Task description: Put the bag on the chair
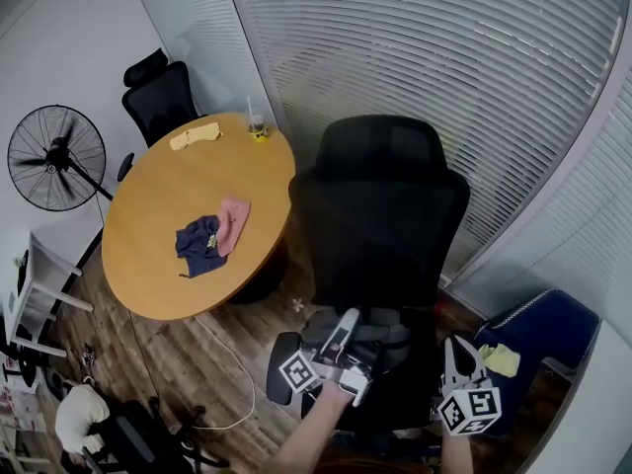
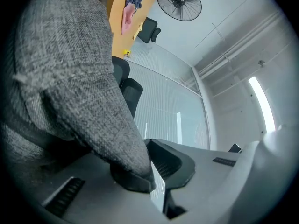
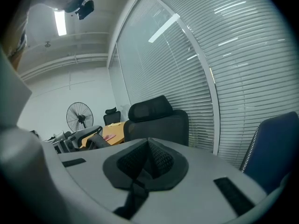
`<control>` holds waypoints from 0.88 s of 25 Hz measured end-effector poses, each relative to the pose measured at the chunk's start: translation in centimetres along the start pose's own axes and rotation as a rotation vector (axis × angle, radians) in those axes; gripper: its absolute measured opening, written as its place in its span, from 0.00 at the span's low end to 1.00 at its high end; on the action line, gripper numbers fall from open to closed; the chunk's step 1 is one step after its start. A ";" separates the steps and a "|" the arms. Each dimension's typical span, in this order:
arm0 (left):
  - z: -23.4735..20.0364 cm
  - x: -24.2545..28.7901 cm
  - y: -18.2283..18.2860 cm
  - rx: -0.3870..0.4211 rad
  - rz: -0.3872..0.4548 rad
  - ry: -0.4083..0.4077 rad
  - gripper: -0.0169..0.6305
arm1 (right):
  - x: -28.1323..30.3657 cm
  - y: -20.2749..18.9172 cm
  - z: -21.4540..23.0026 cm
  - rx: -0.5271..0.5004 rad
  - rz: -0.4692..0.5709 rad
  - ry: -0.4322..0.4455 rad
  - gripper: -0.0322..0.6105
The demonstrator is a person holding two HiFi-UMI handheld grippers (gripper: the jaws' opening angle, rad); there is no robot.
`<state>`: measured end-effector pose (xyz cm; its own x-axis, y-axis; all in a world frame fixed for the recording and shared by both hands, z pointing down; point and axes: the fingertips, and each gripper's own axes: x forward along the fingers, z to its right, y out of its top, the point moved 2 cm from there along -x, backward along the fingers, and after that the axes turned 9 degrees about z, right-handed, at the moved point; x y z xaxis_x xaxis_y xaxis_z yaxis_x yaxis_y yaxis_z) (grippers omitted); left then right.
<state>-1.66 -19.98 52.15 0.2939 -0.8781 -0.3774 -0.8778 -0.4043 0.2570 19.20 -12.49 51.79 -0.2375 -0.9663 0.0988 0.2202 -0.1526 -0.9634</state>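
Three chairs show: a black office chair [image 1: 380, 215], a second black chair [image 1: 158, 99] and a blue chair [image 1: 543, 329]. There is one round table [image 1: 148, 275], one fan [image 1: 56, 158], one cup [image 1: 258, 126] and three cloths: a yellow cloth [image 1: 195, 136], a pink cloth [image 1: 234, 223] and a dark blue cloth [image 1: 200, 245]. There is one grey bag [image 2: 70, 78], and two grippers: the left gripper [image 1: 346, 326] and the right gripper [image 1: 460, 354].

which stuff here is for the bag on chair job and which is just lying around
Job: grey bag; left tongs, shut on it; black chair in front.

Lying about: round table; blue cloth, pink cloth, yellow cloth; fan; blue chair; right tongs, shut, empty.
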 end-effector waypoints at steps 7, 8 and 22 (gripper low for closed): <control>-2.1 0.4 -0.1 0.005 -0.001 0.045 0.06 | 1.2 -0.6 1.1 0.019 -0.015 0.008 0.07; -2.3 0.5 -0.3 0.006 -0.005 0.050 0.06 | 1.3 -0.7 1.3 0.018 -0.019 0.007 0.07; -5.2 2.3 -0.5 0.008 -0.025 0.073 0.06 | 3.3 -2.3 3.5 0.033 -0.072 0.014 0.07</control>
<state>1.44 -23.15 55.76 0.3427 -0.8841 -0.3176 -0.8726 -0.4248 0.2412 21.23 -16.08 55.26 -0.2669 -0.9497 0.1640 0.2329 -0.2287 -0.9452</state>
